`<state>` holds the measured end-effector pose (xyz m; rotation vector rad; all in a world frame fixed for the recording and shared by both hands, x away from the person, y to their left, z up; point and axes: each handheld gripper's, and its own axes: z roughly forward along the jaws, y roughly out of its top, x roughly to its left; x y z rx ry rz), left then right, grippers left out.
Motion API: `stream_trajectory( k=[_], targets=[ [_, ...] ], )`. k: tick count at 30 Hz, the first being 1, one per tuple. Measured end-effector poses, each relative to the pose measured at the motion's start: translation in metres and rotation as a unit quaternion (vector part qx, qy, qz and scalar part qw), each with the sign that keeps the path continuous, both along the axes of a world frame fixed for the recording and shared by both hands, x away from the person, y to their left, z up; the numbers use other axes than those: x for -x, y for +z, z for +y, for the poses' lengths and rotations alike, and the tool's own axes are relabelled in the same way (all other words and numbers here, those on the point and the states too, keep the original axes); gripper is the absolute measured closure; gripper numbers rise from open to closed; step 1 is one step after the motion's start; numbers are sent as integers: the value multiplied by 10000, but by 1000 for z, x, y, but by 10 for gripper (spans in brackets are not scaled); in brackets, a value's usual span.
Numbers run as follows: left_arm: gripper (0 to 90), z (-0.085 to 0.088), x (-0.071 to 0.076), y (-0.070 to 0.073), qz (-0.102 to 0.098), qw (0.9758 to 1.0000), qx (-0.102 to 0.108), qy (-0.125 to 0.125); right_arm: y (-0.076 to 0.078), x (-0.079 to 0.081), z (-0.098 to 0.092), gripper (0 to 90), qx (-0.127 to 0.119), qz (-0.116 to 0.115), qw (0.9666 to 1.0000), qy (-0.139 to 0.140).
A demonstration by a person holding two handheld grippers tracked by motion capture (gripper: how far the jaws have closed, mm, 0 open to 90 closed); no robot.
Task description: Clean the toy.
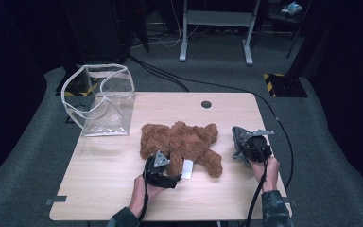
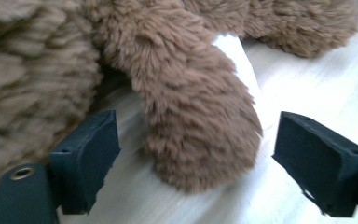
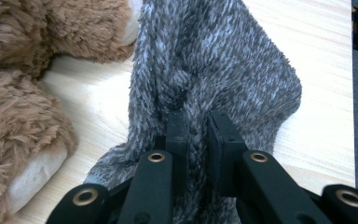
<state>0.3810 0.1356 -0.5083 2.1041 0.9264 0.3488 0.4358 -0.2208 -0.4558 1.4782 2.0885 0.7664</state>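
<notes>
Nearest to us, our left gripper (image 2: 193,158) stands wide with the teddy bear's (image 1: 179,142) brown paw (image 2: 200,126) right between the jaws, neither pad touching fur. That paw points back toward us along the gripper's own line, its long axis running away to the body, so closing in should catch it across the width. Our right gripper (image 3: 198,135) is clamped tight on the fuzzy grey sock (image 3: 214,65), which lies just beside the bear at the right side of the wooden table (image 1: 99,175). The left hand is the one on the paw. Farther off at the table's far left stands the clear plastic bag (image 1: 99,99), mouth open. We count one bear, one sock, one bag, two grippers.
</notes>
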Motion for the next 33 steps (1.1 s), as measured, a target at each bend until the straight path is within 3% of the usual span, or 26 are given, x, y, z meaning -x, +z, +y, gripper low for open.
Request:
stream_trajectory(
  k=[6, 12, 15, 17, 19, 22, 28, 33],
  targets=[
    [231, -12, -10, -2, -56, 9998, -86, 167, -1, 1, 0, 797, -42, 35, 10000, -63],
    [449, -18, -12, -4, -208, 9990, -189, 349, -2, 1, -2, 797, -65, 6, 10000, -43],
    [514, -19, -13, -5, -181, 9989, -238, 369, -2, 2, -3, 797, -68, 16, 10000, -61],
    [512, -18, -13, -5, -161, 9989, -295, 336, -1, 3, -3, 797, -75, 36, 9999, -77],
    [450, -19, -10, -7, -52, 9987, -351, 363, -1, 4, -3, 797, -85, 24, 9999, -104],
    [400, -20, -3, -10, -44, 9987, -395, 323, -1, 6, -4, 796, -97, 13, 9999, -98],
    [550, -21, -1, -10, -77, 9982, -521, 304, -2, 7, -6, 796, -101, 9, 9999, -132],
    [658, -20, -1, -10, -225, 9984, -417, 303, -2, 6, -6, 796, -108, 4, 9999, -106]
  ],
)
